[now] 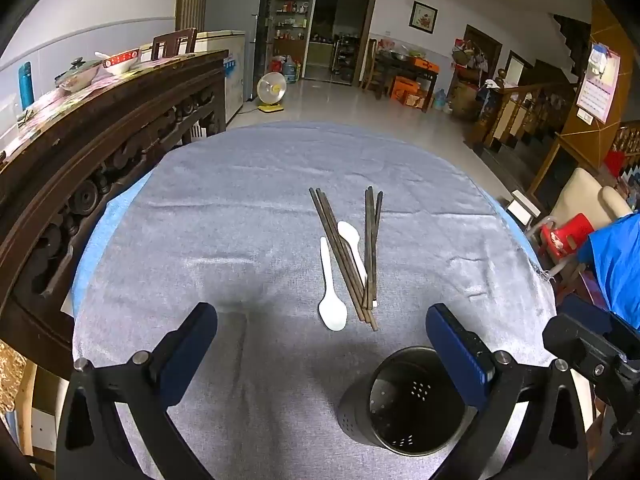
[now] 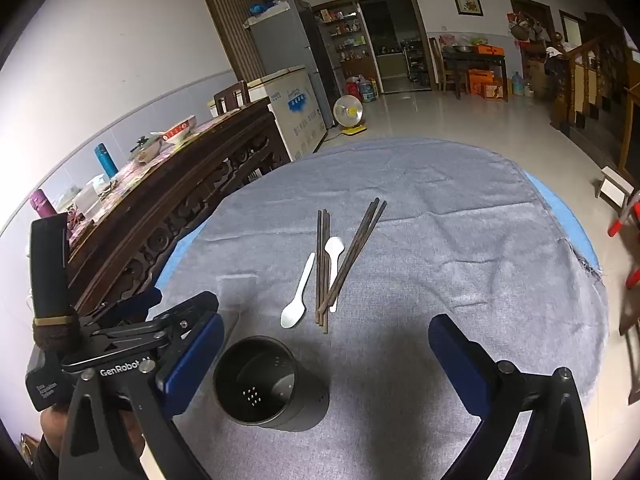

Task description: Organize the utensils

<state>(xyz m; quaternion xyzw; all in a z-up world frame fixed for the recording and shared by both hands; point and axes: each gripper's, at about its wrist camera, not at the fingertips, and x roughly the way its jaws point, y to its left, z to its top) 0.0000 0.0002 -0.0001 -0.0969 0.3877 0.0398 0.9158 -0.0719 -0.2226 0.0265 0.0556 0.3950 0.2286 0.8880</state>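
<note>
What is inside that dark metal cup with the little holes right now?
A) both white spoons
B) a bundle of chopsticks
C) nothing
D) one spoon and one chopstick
C: the holder shows only its bare perforated inside, while the chopsticks and both white spoons lie on the grey cloth.

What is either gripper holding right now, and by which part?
Nothing. The left gripper and right gripper are both open and empty; chopsticks and spoons lie on the cloth.
</note>
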